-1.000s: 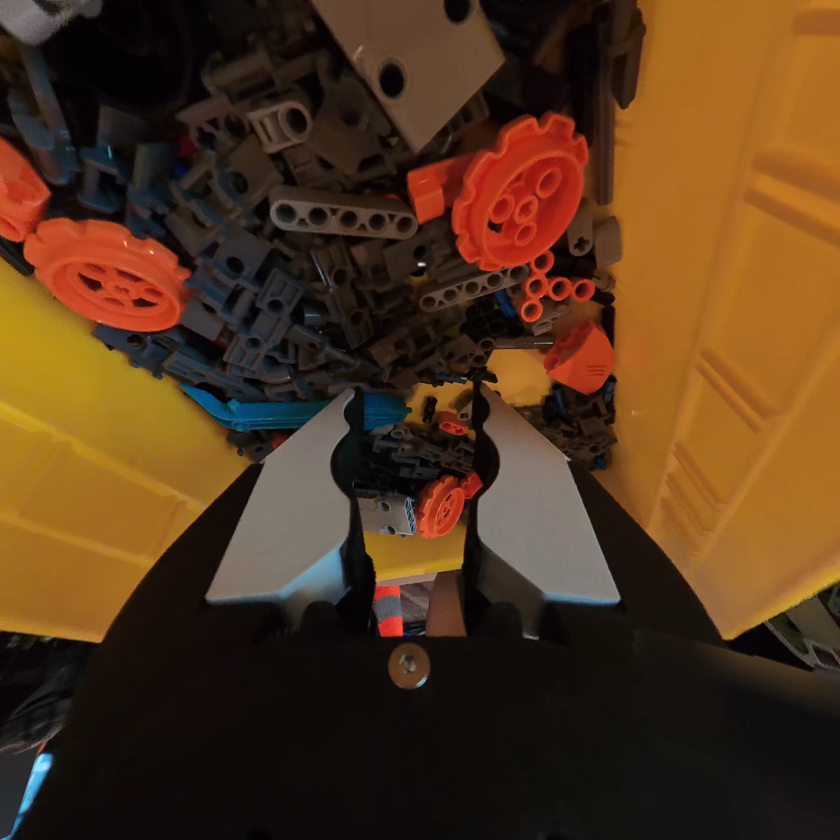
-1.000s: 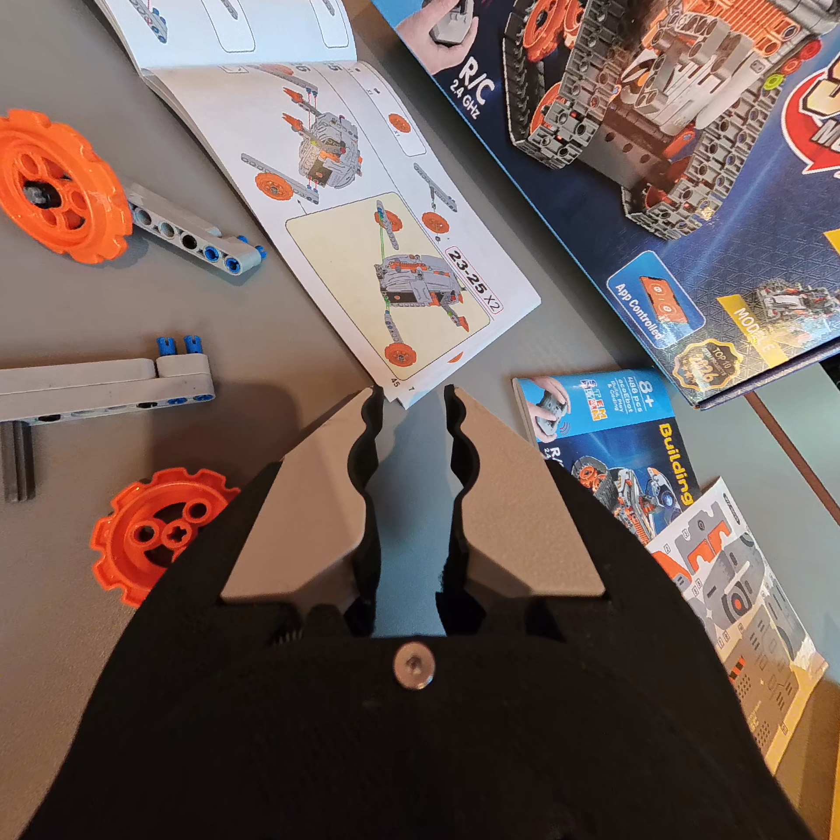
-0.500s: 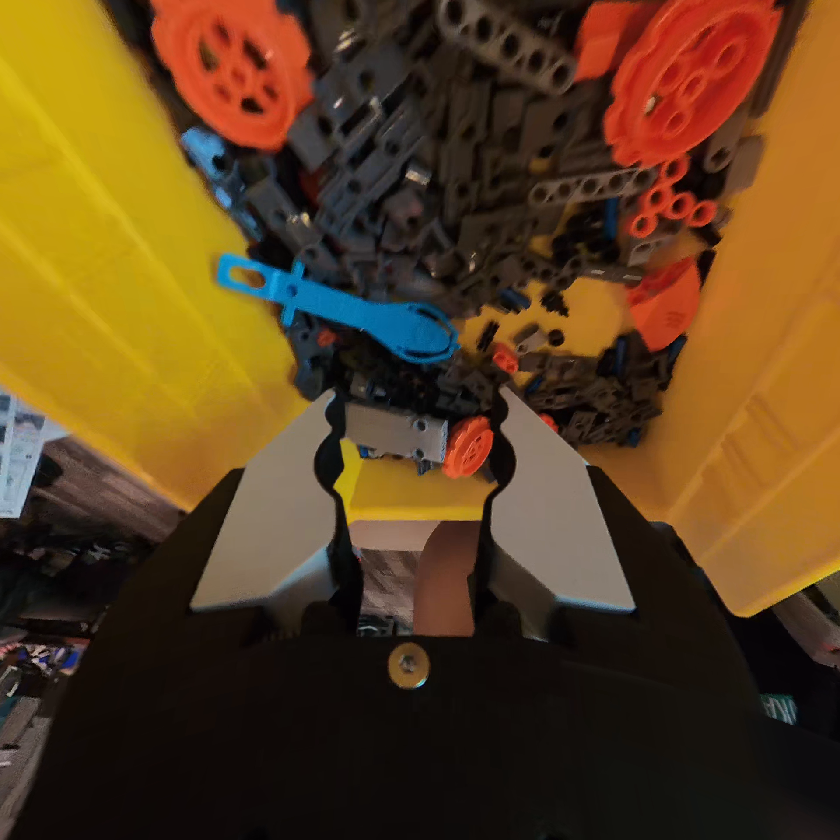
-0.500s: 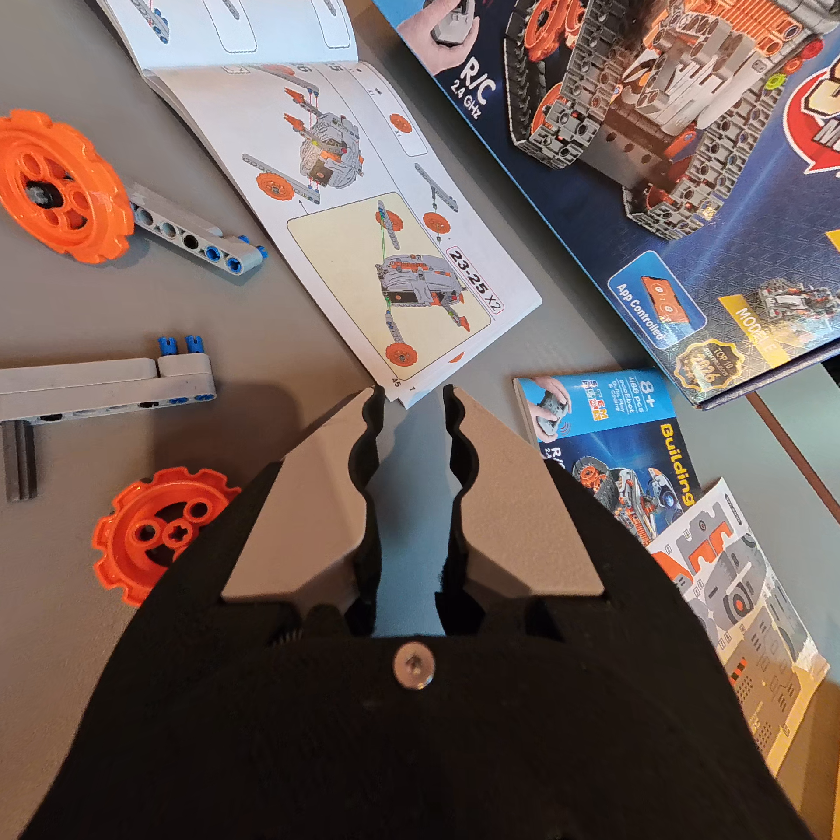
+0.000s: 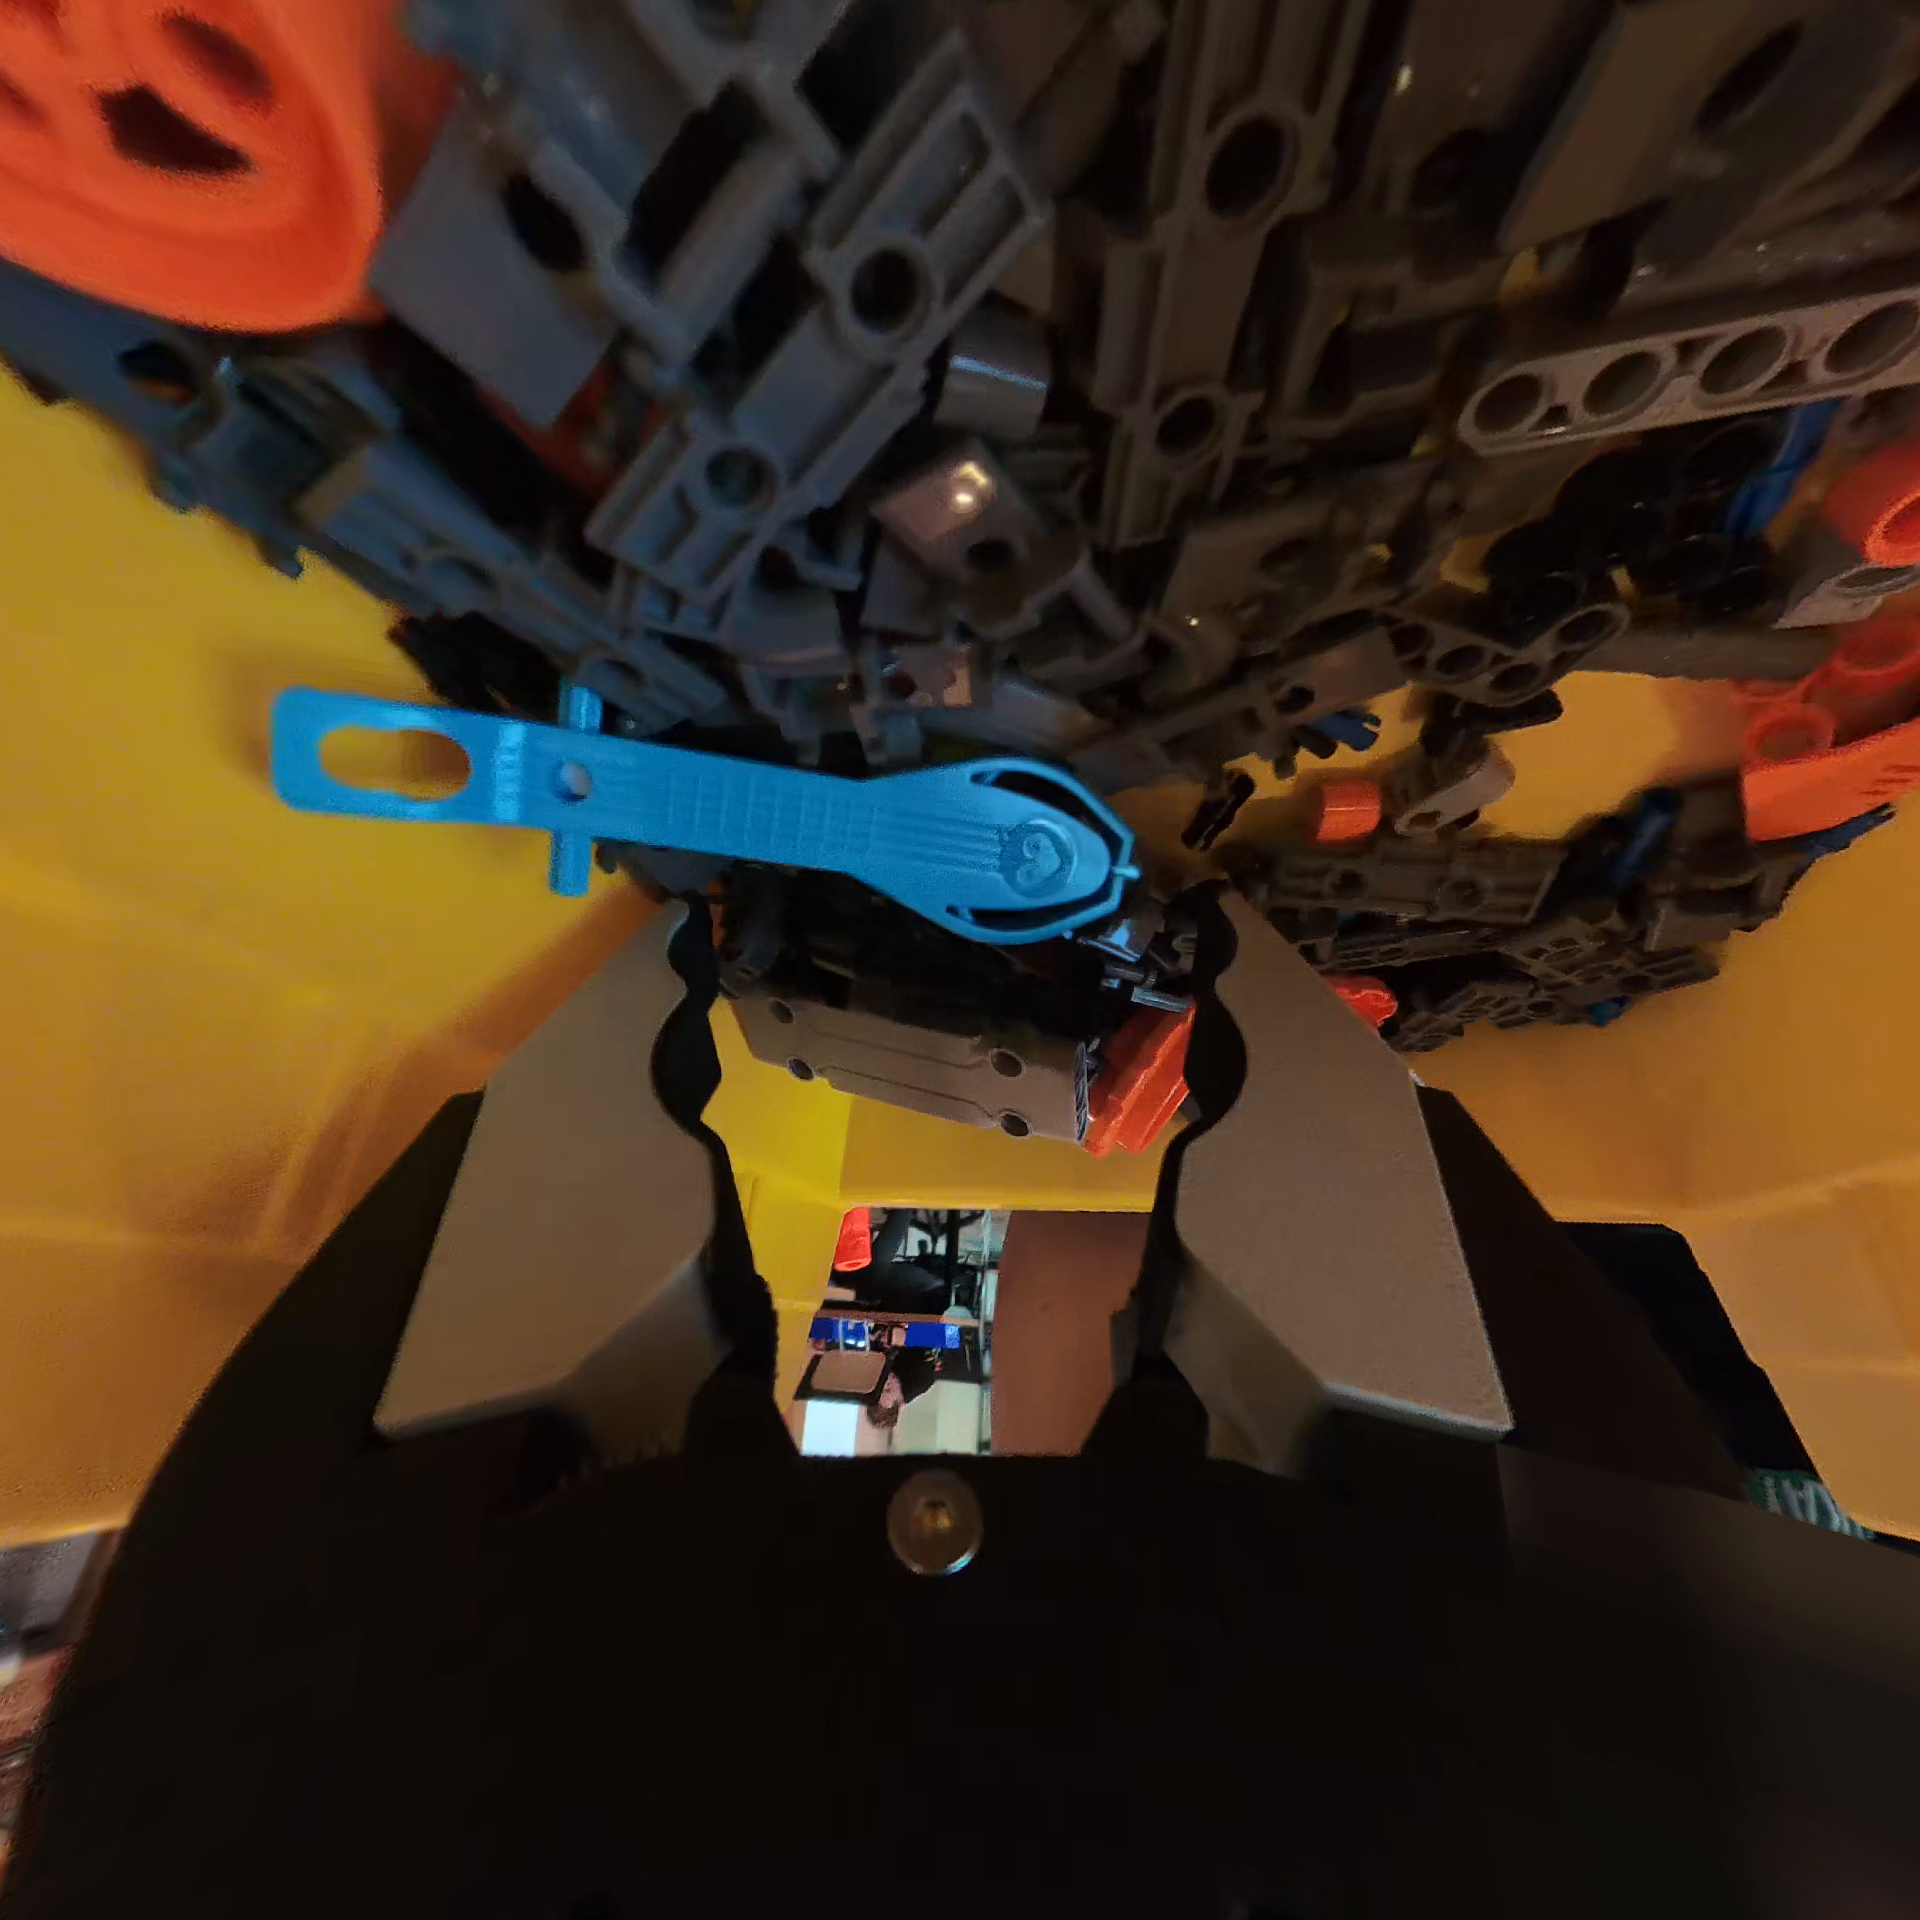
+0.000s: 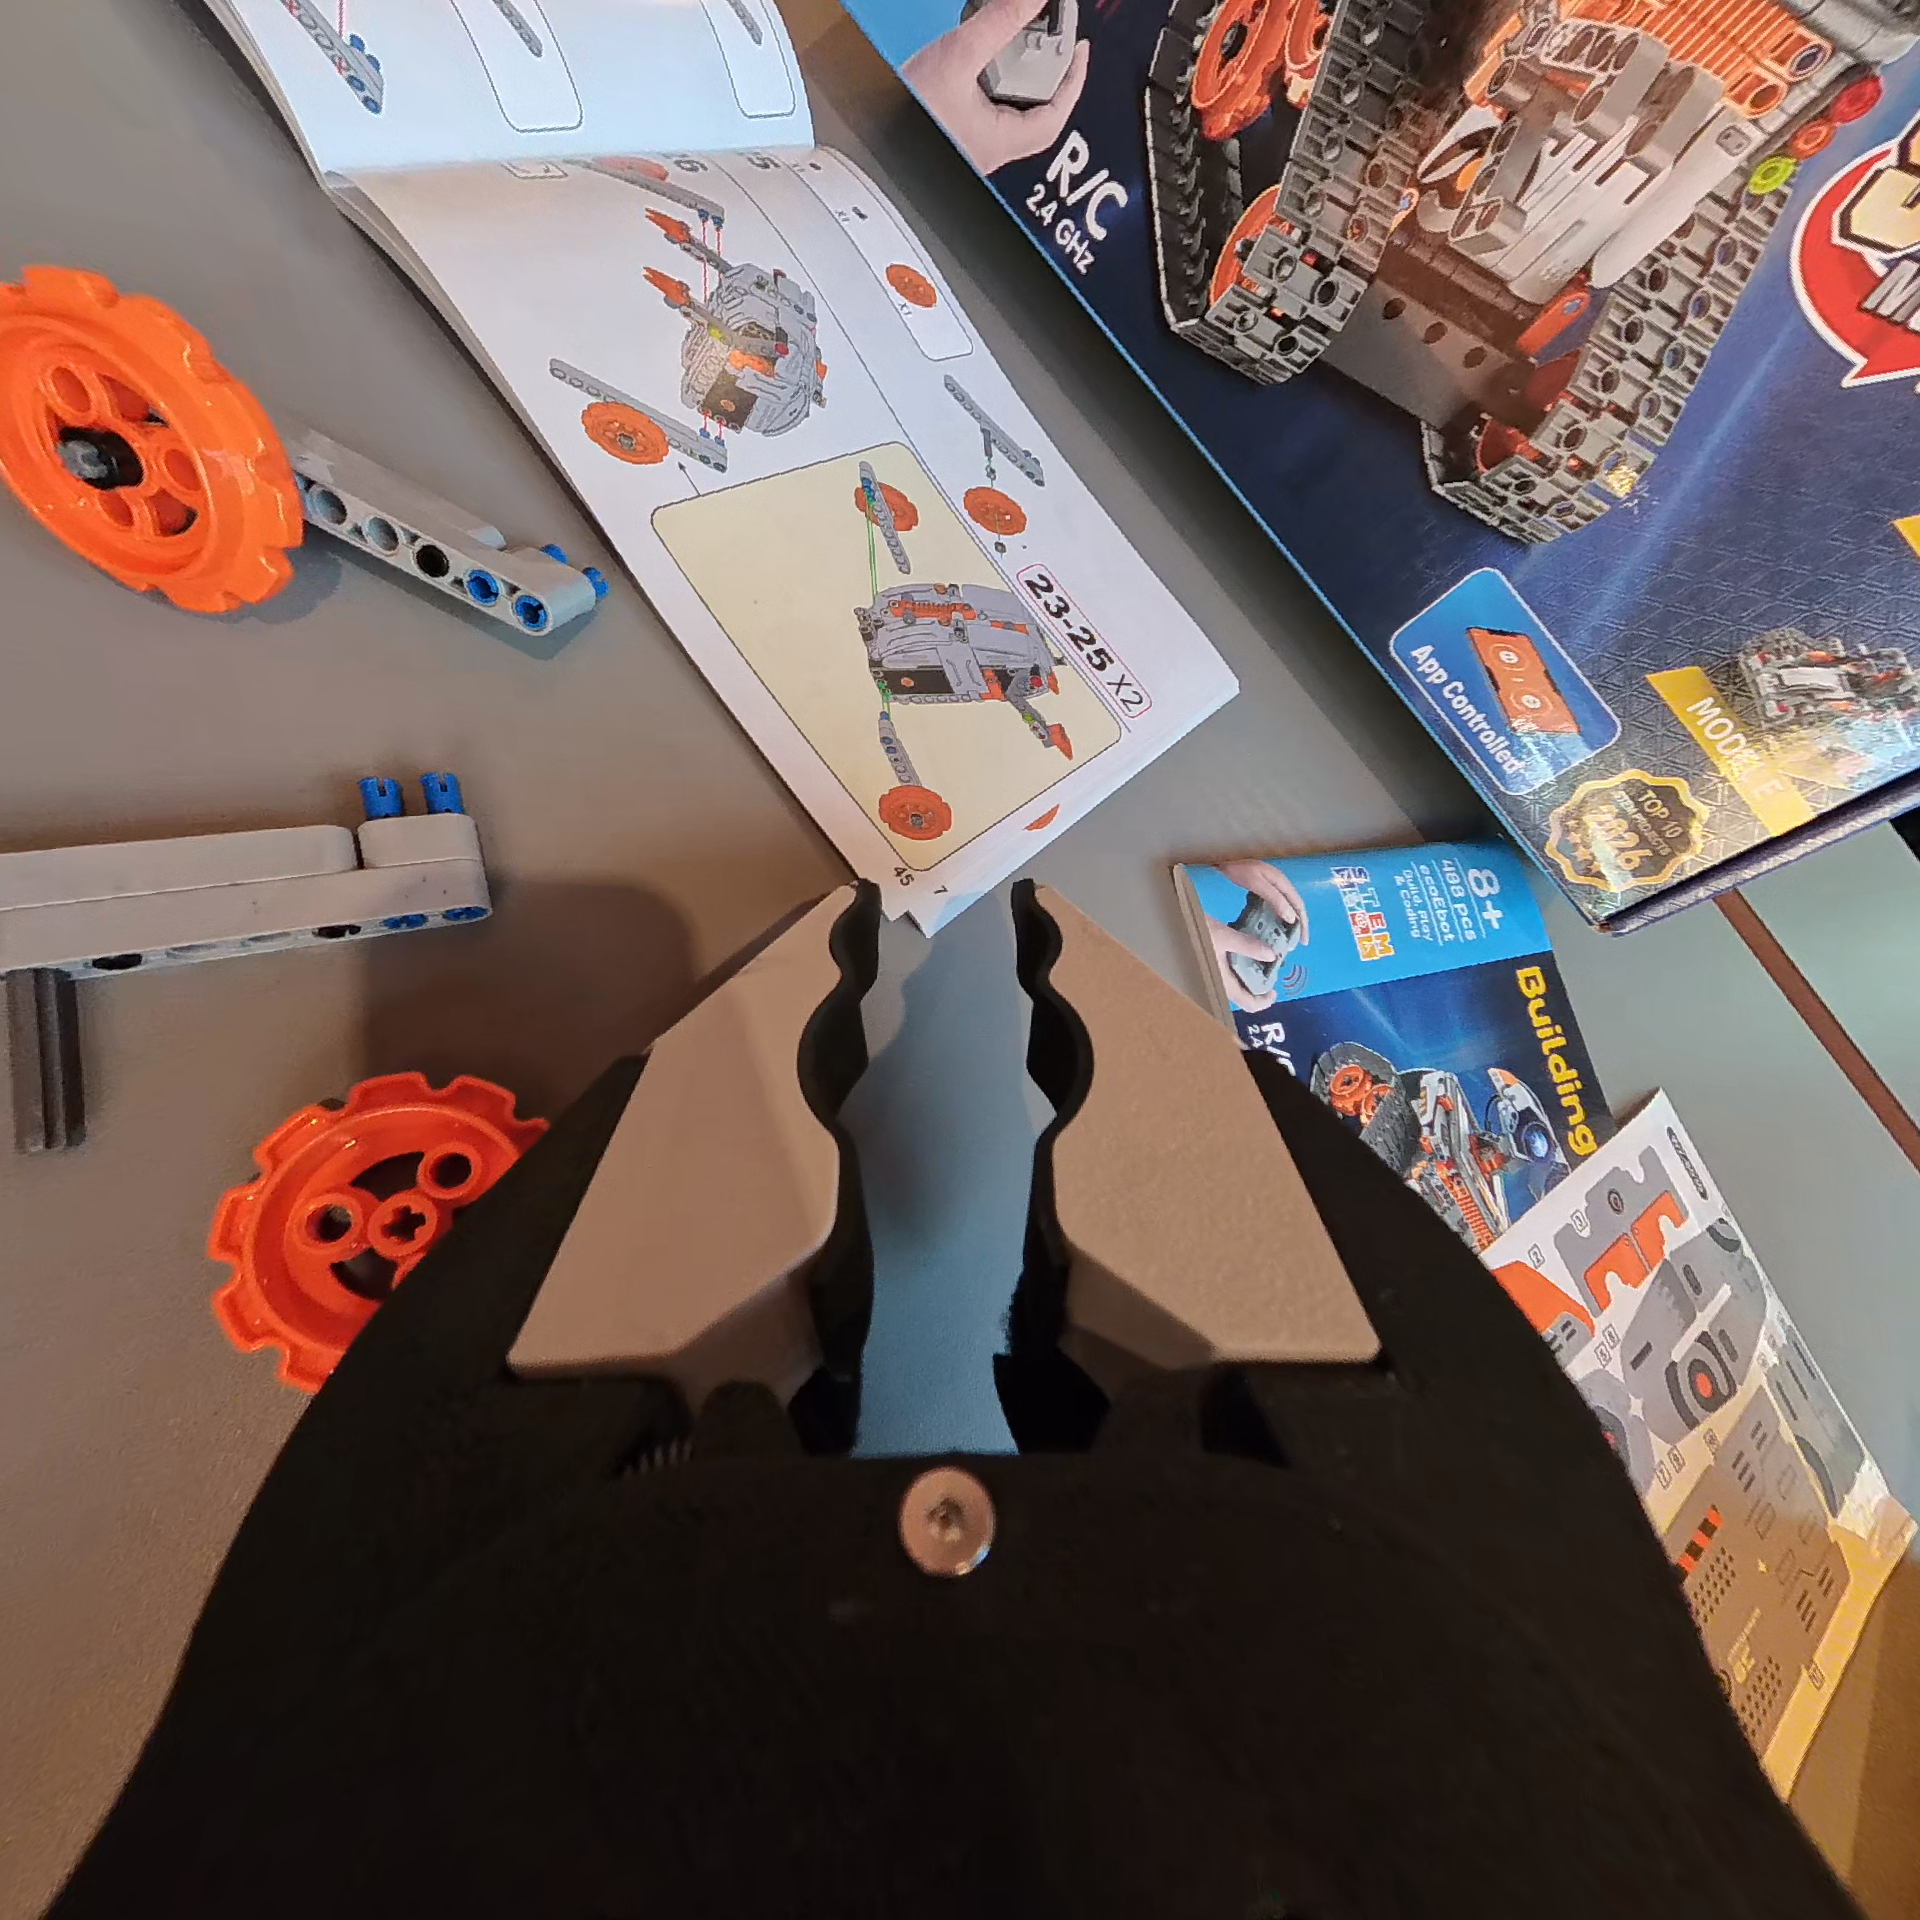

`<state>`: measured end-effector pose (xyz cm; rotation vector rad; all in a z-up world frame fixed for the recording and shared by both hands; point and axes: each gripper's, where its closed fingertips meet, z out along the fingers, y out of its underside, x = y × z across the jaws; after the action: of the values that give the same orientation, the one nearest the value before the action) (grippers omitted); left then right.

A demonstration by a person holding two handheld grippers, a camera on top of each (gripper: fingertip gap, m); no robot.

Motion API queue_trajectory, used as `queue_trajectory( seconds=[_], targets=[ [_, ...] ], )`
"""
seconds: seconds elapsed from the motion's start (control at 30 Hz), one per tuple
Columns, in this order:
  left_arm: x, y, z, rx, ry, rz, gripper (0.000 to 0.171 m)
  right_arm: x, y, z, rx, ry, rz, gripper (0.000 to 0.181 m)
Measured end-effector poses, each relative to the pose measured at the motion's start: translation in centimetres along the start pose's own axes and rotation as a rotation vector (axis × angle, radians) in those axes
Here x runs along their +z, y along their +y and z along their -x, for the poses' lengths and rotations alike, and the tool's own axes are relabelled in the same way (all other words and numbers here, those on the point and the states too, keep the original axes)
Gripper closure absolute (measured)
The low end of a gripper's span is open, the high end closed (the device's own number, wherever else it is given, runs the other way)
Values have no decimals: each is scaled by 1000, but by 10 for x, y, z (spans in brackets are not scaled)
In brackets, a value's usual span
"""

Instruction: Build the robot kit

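My left gripper is open wide, low inside a yellow bin of building parts. A grey block with a small orange wheel on its right end lies between the jaws; the wheel is against the right finger. A blue lever tool lies across the pile just beyond the fingertips. My right gripper is slightly open and empty above a grey table, its tips at the corner of an open instruction booklet.
The bin holds a heap of grey beams and orange wheels. On the table lie an orange gear on a grey beam, a grey beam with blue pins, a loose orange gear, the kit box, a small booklet and a sticker sheet. Left tips to right tips: about 55 cm.
My left gripper has moved deeper into the bin and its jaws have opened wider, so the grey block and orange wheel now sit between them. The right gripper has not moved.
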<state>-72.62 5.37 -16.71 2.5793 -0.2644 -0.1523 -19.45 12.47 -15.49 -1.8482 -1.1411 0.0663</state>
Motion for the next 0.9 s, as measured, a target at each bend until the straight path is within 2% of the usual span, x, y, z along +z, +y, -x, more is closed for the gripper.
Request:
queue_trajectory(
  seconds=[0.13, 0.2, 0.23, 0.37, 0.53, 0.6, 0.67, 0.77, 0.9],
  targets=[
    [-4, -5, -7, 62, -6, -22, 92, 0, 0, 0, 3, -1, -1, 156],
    [-11, -15, -20, 133, 14, -81, 108, 0, 0, 0, 4, -1, -1, 156],
    [-15, -20, -31, 173, 46, -114, 121, 0, 0, 0, 4, -1, -1, 156],
    [-29, -37, -56, 266, 93, -203, 124, 0, 0, 0, 8, -1, -2, 156],
    [-59, -53, -71, 282, 181, -371, 139, 0, 0, 0, 6, -1, -2, 157],
    [-71, -54, -68, 251, 198, -435, 134, 0, 0, 0, 5, -2, -3, 157],
    [-71, -47, -51, 192, 137, -444, 129, 0, 0, 0, 4, -2, -2, 157],
    [-61, -29, -16, 28, 44, -384, 122, 0, 0, 0, 3, -2, -2, 157],
    [-38, -1, 9, -126, 27, -239, 105, 0, 0, 0, 5, -3, -3, 158]
  ],
)
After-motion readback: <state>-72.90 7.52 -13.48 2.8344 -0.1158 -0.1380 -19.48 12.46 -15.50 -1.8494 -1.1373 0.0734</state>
